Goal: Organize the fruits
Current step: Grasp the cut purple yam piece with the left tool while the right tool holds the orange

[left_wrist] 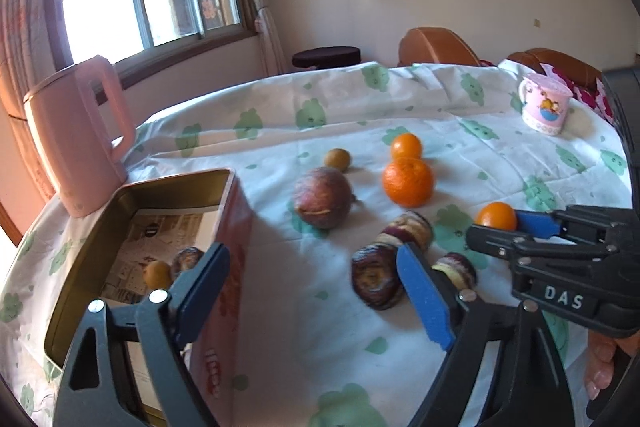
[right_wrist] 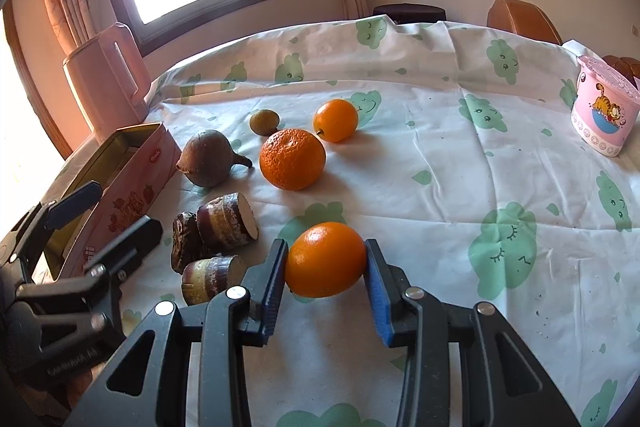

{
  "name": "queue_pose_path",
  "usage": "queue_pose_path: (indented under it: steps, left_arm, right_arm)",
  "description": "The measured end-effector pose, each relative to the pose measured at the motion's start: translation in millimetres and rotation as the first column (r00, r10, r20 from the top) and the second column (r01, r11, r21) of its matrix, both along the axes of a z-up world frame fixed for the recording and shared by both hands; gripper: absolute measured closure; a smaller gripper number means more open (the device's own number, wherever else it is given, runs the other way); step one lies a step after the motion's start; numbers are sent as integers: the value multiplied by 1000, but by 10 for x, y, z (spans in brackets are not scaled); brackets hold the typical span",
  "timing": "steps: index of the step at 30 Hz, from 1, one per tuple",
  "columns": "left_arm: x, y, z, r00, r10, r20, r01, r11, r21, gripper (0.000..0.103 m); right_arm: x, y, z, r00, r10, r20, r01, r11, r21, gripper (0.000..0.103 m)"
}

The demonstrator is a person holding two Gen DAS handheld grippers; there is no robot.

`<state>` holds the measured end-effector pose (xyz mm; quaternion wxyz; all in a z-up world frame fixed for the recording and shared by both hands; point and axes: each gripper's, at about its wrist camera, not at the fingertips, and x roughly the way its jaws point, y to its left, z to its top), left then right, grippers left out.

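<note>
My right gripper (right_wrist: 326, 263) is shut on a small orange (right_wrist: 326, 259) that rests on the tablecloth, with both pads pressing its sides. From the left wrist view, that small orange (left_wrist: 496, 215) shows at the right. My left gripper (left_wrist: 316, 291) stands open beside the pink tin (left_wrist: 236, 227). One of its fingers is over the tin's wall and the other is next to a dark purple cane piece (left_wrist: 374, 281). Inside the tin lie a small yellow fruit (left_wrist: 158, 273) and a dark piece (left_wrist: 186, 259). A large orange (right_wrist: 292, 159), another small orange (right_wrist: 335, 119) and a reddish-brown fruit (right_wrist: 208, 158) lie beyond.
A pink jug (right_wrist: 104, 83) stands behind the tin at the table's left edge. A pink cartoon cup (right_wrist: 604, 107) stands far right. A small greenish fruit (right_wrist: 264, 122) and more cane pieces (right_wrist: 228, 227) lie on the cloth. Chairs stand past the round table's far edge.
</note>
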<state>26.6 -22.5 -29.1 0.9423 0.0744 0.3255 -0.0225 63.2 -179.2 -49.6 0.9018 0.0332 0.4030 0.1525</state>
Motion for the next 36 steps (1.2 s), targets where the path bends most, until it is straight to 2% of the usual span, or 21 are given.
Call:
queue_pose_path:
  steps: [2,5,11,22,27,31,36]
  left_arm:
    - [41,-60,-37,999,-15,-32,16,1000,11,24]
    - [84,-47,-58,998,-19,-64,18,1000,-23,32]
    - [-9,-142,-81,994,-41,-103,33,996,-82,33]
    - [-204,-289,-22,996,-34,-83,23,992,-123,35]
    - [-224,-367,15,996,-43,-80,32,991,-128,35]
    - [-291,-374,89,999,-32,-42,26,990,-138,35]
    - [-268,-417,-30,995,-42,-92,29,991,-130,35]
  right_arm:
    - [-12,-29,15,1000,-13,9,13,1000,8,63]
    - [-37,-102,45,999,-42,26,42,999,33,63]
    - [-48,-154,57,998,-57,30,55,997,48,63]
    - [-218,-346,115,991,-98,87,103,993,-54,63]
    - [-212,-416,107,992,-102,77,105,994,-26,63]
    - [-205,-471,92,992,-109,61,108,994,14,63]
    - [-234,-473,97,991,-115,64,113,993,24,63]
